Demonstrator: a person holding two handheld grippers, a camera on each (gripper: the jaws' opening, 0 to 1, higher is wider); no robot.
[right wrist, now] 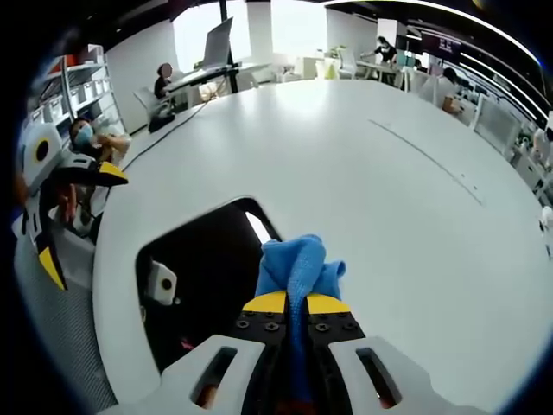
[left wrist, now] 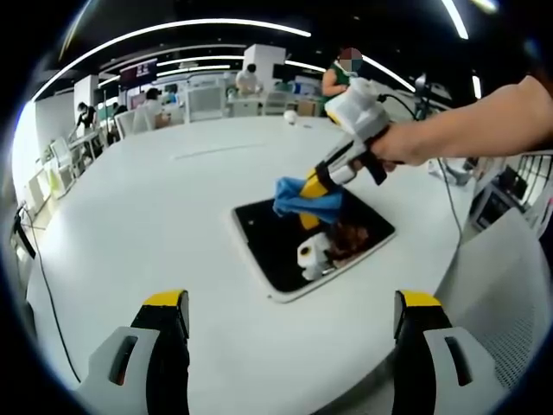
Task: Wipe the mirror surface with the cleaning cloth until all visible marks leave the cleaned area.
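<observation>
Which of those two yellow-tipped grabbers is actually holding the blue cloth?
The right gripper: its jaws are pinched shut on the blue cloth over the mirror. The left gripper hangs back, open and empty.

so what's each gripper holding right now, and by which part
The right gripper pinches the blue cloth by its bunched near end; the left gripper holds nothing.

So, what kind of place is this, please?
Most likely an open-plan office or lab. A large white table holds the mirror, people sit at desks behind it, and long strip lights run overhead. The right gripper holds the blue cloth.
</observation>
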